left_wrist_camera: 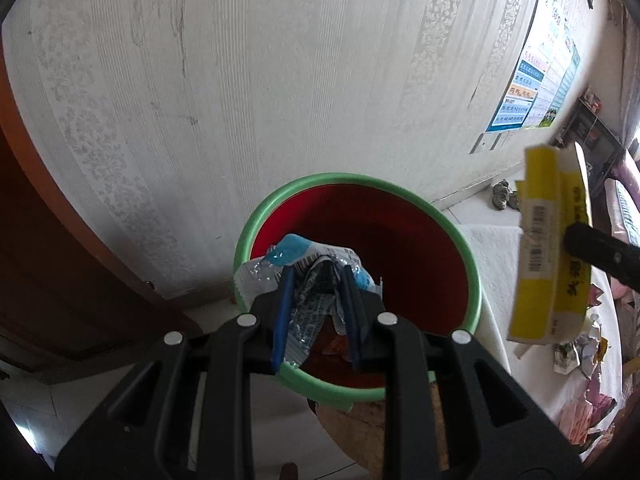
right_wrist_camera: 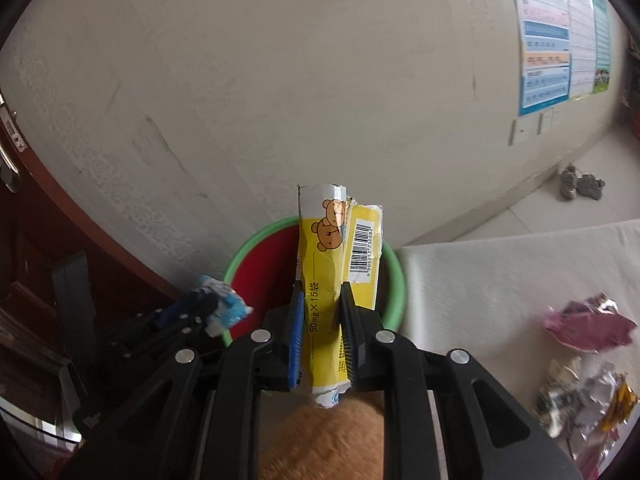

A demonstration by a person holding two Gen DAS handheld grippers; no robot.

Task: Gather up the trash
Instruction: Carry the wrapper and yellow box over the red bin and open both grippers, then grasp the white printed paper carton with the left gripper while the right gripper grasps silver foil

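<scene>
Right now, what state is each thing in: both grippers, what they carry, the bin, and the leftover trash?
Left gripper: shut on the blue wrapper.
Right gripper: shut on the yellow box.
Blue wrapper: crumpled, held above the bin.
Yellow box: flattened, torn, upright.
Bin: open, nearly empty.
Leftover trash: loose on the white surface.

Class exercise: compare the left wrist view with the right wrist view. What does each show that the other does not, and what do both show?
Only the left wrist view shows the bin's red inside down to its bottom. Only the right wrist view shows the bear print on the yellow box and a purple wrapper. Both show the bin, the left gripper shut on the blue and white wrapper, the right gripper shut on the box, and the wall poster.
</scene>
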